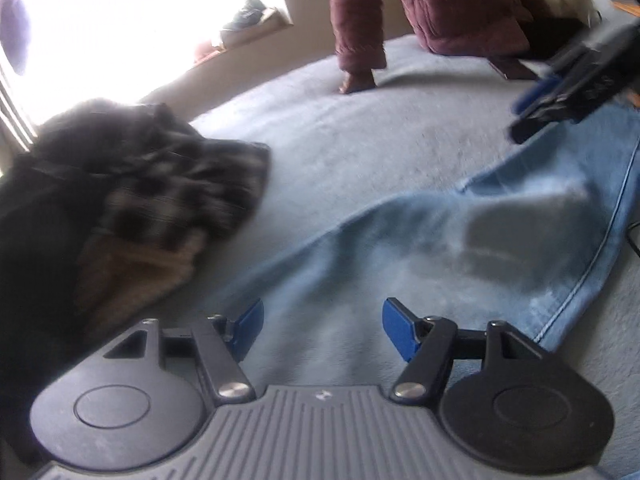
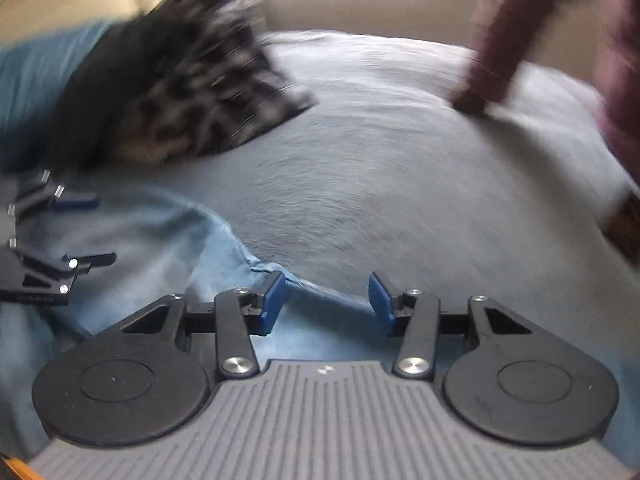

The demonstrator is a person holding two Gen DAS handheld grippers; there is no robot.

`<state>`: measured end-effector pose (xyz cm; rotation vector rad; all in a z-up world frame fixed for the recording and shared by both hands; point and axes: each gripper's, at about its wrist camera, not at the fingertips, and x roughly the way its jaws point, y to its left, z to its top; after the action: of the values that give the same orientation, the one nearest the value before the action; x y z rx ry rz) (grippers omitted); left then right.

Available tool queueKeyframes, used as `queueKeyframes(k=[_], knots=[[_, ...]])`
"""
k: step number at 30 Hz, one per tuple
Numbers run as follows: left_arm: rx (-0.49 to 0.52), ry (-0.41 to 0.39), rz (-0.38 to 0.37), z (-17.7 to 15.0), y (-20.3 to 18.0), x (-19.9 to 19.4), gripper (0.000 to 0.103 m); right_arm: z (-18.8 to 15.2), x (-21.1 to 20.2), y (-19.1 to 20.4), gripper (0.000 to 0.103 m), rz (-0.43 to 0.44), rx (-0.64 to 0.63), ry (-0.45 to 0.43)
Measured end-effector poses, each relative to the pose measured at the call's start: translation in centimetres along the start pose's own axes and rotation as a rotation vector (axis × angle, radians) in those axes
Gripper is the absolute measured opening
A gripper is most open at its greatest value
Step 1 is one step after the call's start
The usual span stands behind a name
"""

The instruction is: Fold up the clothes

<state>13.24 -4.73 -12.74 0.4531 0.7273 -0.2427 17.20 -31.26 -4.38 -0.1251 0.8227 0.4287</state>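
Observation:
A pair of light blue jeans [image 1: 420,248] lies spread on the grey-blue bed cover [image 1: 340,136]. My left gripper [image 1: 322,330] is open just above the jeans, holding nothing. My right gripper [image 2: 326,304] is open over the edge of the jeans [image 2: 168,240], with nothing between its fingers. The right gripper also shows in the left wrist view [image 1: 560,92] at the upper right, above the jeans. The left gripper shows in the right wrist view [image 2: 76,232] at the left, open.
A pile of dark and plaid clothes [image 1: 120,200] lies on the left of the bed, also in the right wrist view [image 2: 172,92]. A maroon puffer jacket [image 1: 440,8] hangs at the far side. A bright window [image 1: 120,20] is at the back left.

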Motion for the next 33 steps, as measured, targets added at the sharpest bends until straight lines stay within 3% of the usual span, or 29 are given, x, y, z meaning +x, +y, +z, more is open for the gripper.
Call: queueKeyframes(k=[3,8,10,11,12,14,17,20,22,24,27,29,33], knots=[[-0.004,0.017,-0.004,0.0,0.1,1.2,0.068,0.6,2.7,0.8,0.054,0.021,-0.094,0.037],[-0.028,0.056,0.018,-0.2,0.4,3.4,0.069,-0.6,6.0,0.3,0.053,0.047,-0.089,0.134],[-0.040,0.071,0.031,-0.1,0.3,3.7,0.070,-1.2,5.8,0.7,0.041,0.039,-0.129,0.134],[-0.047,0.076,0.035,-0.1,0.3,3.8,0.070,-1.4,5.6,0.9,0.022,0.031,-0.146,0.131],[-0.054,0.078,0.036,0.0,0.3,3.9,0.071,-1.3,5.3,1.0,0.012,0.017,-0.153,0.127],[-0.068,0.083,0.039,0.1,0.5,4.1,0.072,-1.2,4.5,1.2,0.003,-0.029,-0.176,0.096],[-0.110,0.094,0.033,0.0,1.0,4.5,0.076,-1.3,4.1,1.1,0.003,-0.085,-0.189,0.049],[-0.135,0.112,0.031,0.2,1.2,4.8,0.077,-1.6,5.5,0.7,0.006,-0.127,-0.161,0.068],[-0.148,0.119,0.033,0.3,1.5,4.7,0.077,-1.3,6.1,-0.6,0.018,-0.128,-0.044,0.073],[-0.160,0.124,0.036,0.4,1.8,4.5,0.076,-0.6,5.5,-3.4,0.030,-0.089,0.194,0.062],[-0.178,0.130,0.043,0.6,2.3,4.2,0.075,-0.6,3.3,-7.6,0.030,-0.107,0.460,0.003],[-0.190,0.126,0.048,0.6,2.5,3.8,0.075,-0.9,1.4,-9.1,0.030,-0.103,0.538,-0.027],[-0.207,0.110,0.040,0.8,2.6,2.9,0.075,-2.6,-2.5,-8.8,0.030,-0.057,0.560,-0.054]])
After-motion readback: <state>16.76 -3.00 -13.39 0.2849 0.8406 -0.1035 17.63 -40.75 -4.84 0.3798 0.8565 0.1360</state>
